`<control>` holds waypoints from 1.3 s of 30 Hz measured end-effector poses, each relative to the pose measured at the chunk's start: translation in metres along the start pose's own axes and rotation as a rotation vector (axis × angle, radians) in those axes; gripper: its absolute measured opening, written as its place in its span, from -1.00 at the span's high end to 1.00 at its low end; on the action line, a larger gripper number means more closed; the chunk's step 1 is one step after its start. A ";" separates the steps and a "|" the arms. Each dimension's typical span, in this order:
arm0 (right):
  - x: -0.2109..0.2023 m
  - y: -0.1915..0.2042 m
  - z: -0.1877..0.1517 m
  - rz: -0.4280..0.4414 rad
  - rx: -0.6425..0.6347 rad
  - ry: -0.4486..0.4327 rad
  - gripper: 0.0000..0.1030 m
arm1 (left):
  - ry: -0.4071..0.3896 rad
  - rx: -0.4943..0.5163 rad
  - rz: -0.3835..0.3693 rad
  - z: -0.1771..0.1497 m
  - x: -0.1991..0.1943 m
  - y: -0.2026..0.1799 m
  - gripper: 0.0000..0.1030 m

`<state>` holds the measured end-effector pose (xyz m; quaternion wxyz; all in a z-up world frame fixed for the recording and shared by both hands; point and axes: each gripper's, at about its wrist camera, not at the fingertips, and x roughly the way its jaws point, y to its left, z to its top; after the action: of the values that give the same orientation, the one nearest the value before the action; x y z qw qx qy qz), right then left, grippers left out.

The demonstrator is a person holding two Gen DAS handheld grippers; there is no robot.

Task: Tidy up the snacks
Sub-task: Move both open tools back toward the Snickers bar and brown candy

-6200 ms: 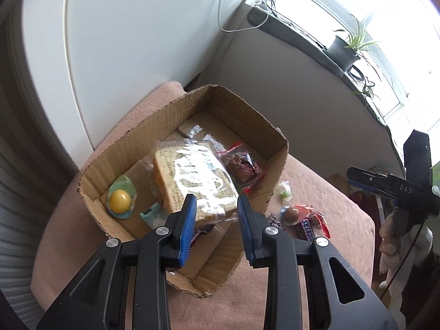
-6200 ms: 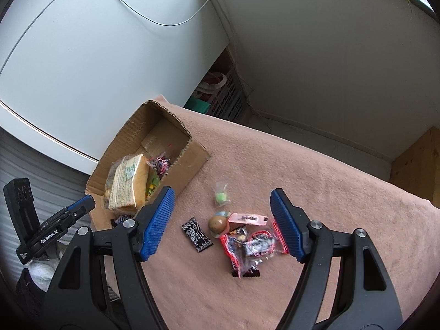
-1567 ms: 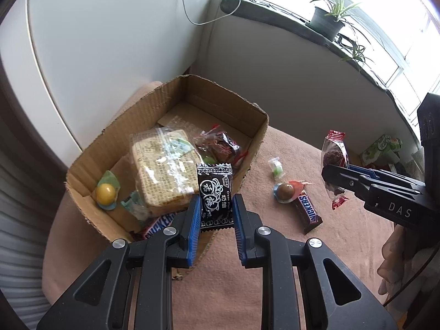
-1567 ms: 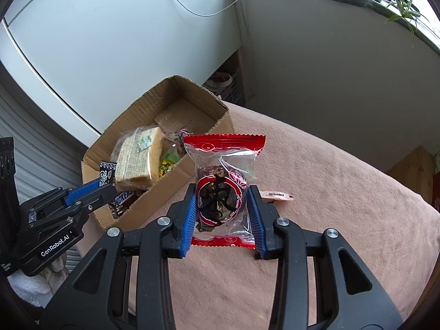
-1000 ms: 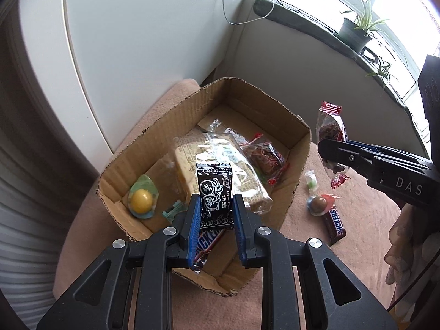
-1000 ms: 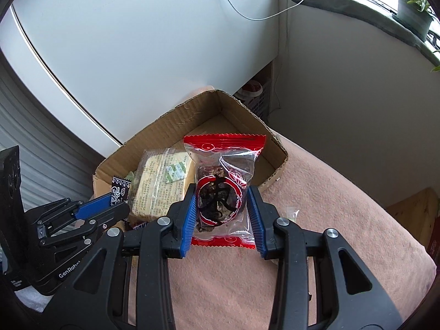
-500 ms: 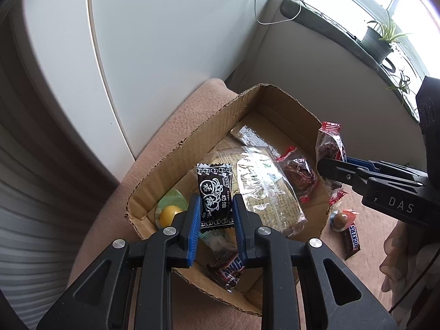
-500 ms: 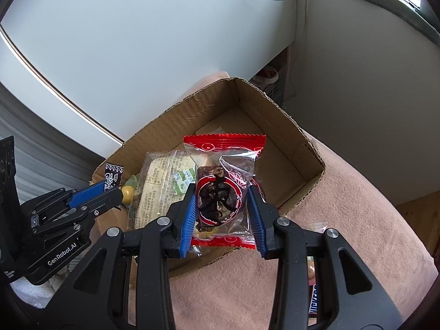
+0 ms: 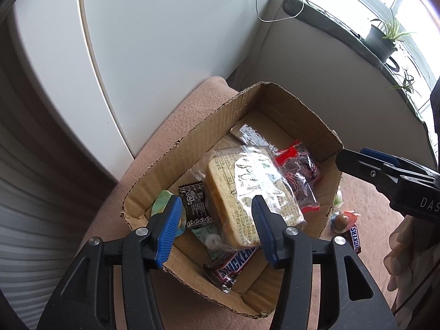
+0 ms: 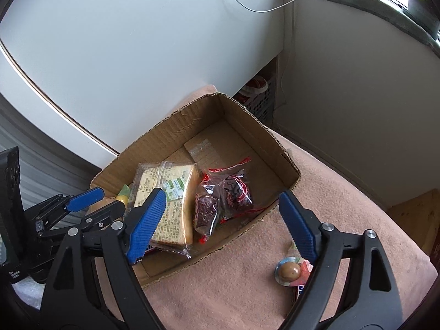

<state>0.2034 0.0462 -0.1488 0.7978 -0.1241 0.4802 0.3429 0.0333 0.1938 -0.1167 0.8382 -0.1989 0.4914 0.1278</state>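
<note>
Both grippers hover empty above a cardboard box (image 9: pixel 275 104) set on a pink blanket (image 10: pixel 343 192) — the left gripper (image 9: pixel 217 228) with its blue fingers (image 9: pixel 170 225) spread wide over the near end, the right gripper (image 10: pixel 222 225) spread wider over the box's open side. Neither holds anything.

Inside the box, a clear-wrapped pack of crackers (image 9: pixel 255 192) lies across the middle, propped on smaller items. A small black sachet (image 9: pixel 195 206) rests beside it directly under the left gripper, and two red-trimmed bags of dark dried fruit (image 10: pixel 228 192) lean against the crackers' other side beneath the right gripper — placements that suggest each was dropped straight down from the open fingers above. A chocolate bar (image 9: pixel 233 264) sits at the near wall, partly under the crackers, with a yellow-and-green sweet (image 9: pixel 162 203) in the corner.

The job looks unfinished: outside the box, on the blanket, a round chocolate ball in a clear wrapper (image 10: pixel 287 272) and a second chocolate bar (image 9: pixel 353 236) lie close together near the right gripper, likely the next pieces to collect.
</note>
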 end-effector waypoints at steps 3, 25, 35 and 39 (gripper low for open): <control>-0.009 -0.011 -0.003 -0.003 0.014 -0.007 -0.68 | -0.004 0.003 -0.013 0.001 -0.002 -0.004 -0.01; -0.049 -0.143 -0.116 -0.021 0.305 0.026 -0.68 | 0.029 0.132 -0.197 -0.024 -0.013 -0.089 -0.01; -0.039 -0.129 -0.147 0.031 0.234 0.049 -0.68 | 0.098 0.255 -0.288 -0.036 0.007 -0.148 -0.01; -0.029 -0.127 -0.152 0.050 0.216 0.056 -0.68 | 0.140 0.277 -0.308 -0.039 0.028 -0.166 -0.01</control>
<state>0.1754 -0.1392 -0.2176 0.7840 -0.0351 0.5394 0.3053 0.0847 0.0291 -0.1236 0.8309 -0.1629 0.5252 -0.0847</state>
